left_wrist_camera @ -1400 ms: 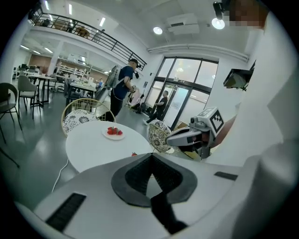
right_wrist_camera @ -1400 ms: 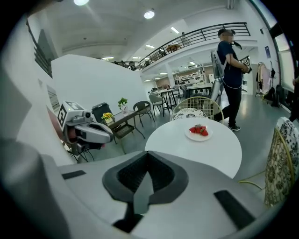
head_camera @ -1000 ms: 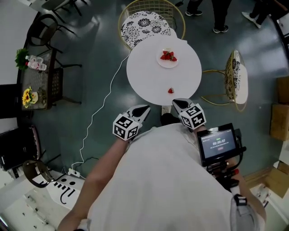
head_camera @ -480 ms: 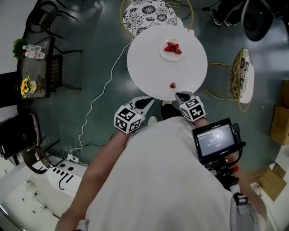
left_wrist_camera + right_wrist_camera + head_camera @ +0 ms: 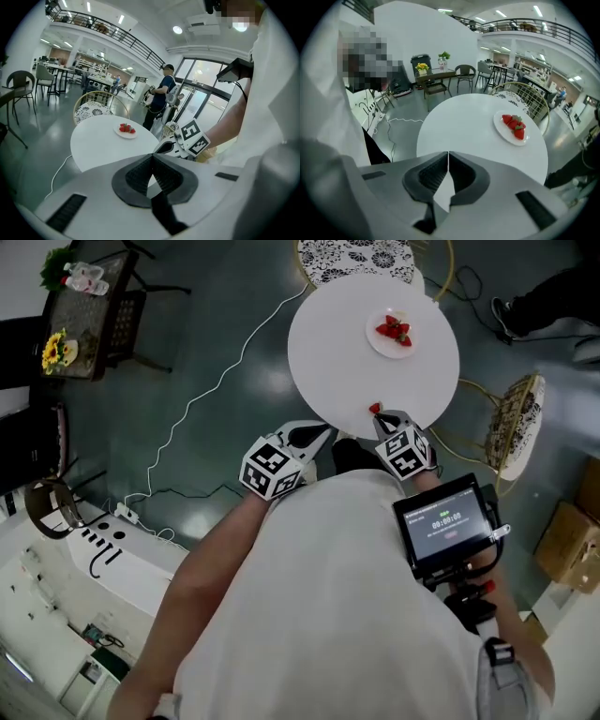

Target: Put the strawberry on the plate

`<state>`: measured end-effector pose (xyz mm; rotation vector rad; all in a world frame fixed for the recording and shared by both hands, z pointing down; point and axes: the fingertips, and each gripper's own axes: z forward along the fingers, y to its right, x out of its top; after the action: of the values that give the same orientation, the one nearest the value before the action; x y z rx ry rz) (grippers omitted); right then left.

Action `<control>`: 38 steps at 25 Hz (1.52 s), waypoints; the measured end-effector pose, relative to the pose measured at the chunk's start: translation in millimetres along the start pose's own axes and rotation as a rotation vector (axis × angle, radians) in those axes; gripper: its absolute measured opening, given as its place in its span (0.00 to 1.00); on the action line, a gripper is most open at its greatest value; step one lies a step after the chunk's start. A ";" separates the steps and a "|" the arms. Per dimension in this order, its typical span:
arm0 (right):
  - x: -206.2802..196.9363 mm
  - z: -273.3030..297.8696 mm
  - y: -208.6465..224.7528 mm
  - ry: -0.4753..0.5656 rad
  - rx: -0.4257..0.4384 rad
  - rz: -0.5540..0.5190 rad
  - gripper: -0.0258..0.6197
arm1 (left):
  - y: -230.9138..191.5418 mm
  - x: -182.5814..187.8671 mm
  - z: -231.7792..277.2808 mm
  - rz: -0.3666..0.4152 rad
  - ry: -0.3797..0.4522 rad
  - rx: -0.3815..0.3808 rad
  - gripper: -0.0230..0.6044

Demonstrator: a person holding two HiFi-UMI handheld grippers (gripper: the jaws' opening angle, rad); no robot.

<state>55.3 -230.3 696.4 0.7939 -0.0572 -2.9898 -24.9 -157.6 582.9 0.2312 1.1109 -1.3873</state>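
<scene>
Left gripper (image 5: 309,435) and right gripper (image 5: 390,420) are clenched, empty. The strawberry (image 5: 375,409) is seen at the desk's (image 5: 337,343) lower edge, just above the right gripper, well apart from the plate (image 5: 379,345). The right fingers should be released wide, then closed gently.

A round white worktop (image 5: 337,343) fills the upper middle of the head view. On its upper right part sits a small white plate (image 5: 377,341) with a few red strawberries (image 5: 395,330) heaped on it. A lone strawberry (image 5: 375,409) lies on the bare surface near the lower edge, well apart from the plate.
</scene>
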 end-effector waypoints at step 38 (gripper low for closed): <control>-29.0 61.2 18.9 -0.687 0.146 -0.749 0.26 | -19.4 -78.9 -70.6 -0.332 0.251 0.295 0.04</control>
<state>50.8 -246.1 764.8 -0.3528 0.0028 -3.8387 -59.8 -60.4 613.1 0.4593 1.1829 -1.8599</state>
